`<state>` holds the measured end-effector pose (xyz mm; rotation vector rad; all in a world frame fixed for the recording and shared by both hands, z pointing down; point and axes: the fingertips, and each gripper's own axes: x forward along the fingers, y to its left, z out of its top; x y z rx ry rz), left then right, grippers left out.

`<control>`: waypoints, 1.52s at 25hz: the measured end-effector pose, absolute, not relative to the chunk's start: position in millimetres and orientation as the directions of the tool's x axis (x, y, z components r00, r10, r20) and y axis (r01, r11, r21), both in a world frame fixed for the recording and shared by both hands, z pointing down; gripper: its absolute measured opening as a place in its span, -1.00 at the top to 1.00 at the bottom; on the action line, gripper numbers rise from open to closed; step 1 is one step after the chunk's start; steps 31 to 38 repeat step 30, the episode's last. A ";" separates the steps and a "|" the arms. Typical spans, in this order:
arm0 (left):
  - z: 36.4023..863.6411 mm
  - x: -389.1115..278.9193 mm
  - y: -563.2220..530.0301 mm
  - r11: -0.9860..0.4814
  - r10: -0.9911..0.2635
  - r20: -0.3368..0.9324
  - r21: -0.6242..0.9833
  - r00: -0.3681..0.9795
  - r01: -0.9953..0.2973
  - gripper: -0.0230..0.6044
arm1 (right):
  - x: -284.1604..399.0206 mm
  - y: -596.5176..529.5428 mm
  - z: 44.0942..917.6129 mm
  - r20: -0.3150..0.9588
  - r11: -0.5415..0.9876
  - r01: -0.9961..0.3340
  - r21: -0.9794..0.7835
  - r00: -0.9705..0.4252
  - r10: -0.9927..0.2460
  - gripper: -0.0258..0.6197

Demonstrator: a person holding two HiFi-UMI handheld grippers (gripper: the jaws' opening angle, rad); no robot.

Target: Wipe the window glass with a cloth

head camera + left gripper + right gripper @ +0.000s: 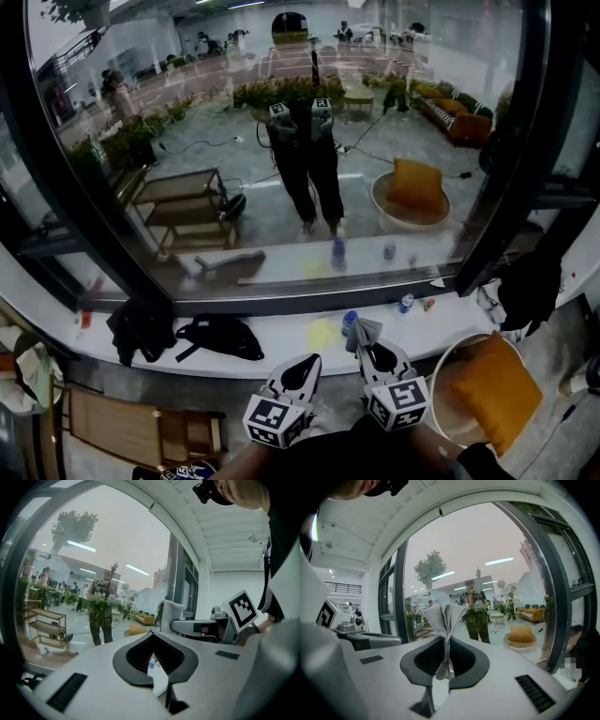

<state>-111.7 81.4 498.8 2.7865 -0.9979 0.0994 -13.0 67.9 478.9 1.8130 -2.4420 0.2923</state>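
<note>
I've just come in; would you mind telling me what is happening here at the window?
A person stands facing the large window glass with a gripper in each hand. The right gripper is shut on a grey cloth, which sticks up from its fingers, short of the glass. The left gripper is shut and empty. Both are held low near the white sill, so wiping does not look under way.

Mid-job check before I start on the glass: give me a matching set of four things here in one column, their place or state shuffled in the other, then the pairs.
Things
1. cloth
2. left hand-held gripper
3. black bag
4. orange cushion

Place or state
A. in the round chair
B. shut, nothing held
C. pinched in the right hand-held gripper
D. lying on the white sill

Pairs: 1-C, 2-B, 3-D, 4-A
</note>
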 end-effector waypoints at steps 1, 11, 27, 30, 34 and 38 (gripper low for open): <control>498.9 -111.5 82.0 -0.759 -0.623 0.122 0.145 0.773 -0.635 0.90 | -13.3 68.4 479.2 0.182 0.280 -0.955 -0.102 -0.294 -0.938 0.78; 499.1 -110.5 87.9 -0.765 -0.616 0.116 0.148 0.779 -0.627 0.90 | -15.1 74.9 480.5 0.194 0.277 -0.956 -0.099 -0.291 -0.937 0.78; 500.5 -112.1 90.9 -0.764 -0.618 0.118 0.145 0.778 -0.629 0.90 | -18.1 75.8 483.5 0.201 0.283 -0.954 -0.098 -0.298 -0.933 0.78; 500.3 -108.5 92.5 -0.767 -0.614 0.117 0.145 0.781 -0.625 0.90 | -15.1 76.9 483.4 0.203 0.281 -0.955 -0.098 -0.296 -0.933 0.78; 500.3 -108.5 92.5 -0.767 -0.614 0.117 0.145 0.781 -0.625 0.90 | -15.1 76.9 483.4 0.203 0.281 -0.955 -0.098 -0.296 -0.933 0.78; 500.3 -108.5 92.5 -0.767 -0.614 0.117 0.145 0.781 -0.625 0.90 | -15.1 76.9 483.4 0.203 0.281 -0.955 -0.098 -0.296 -0.933 0.78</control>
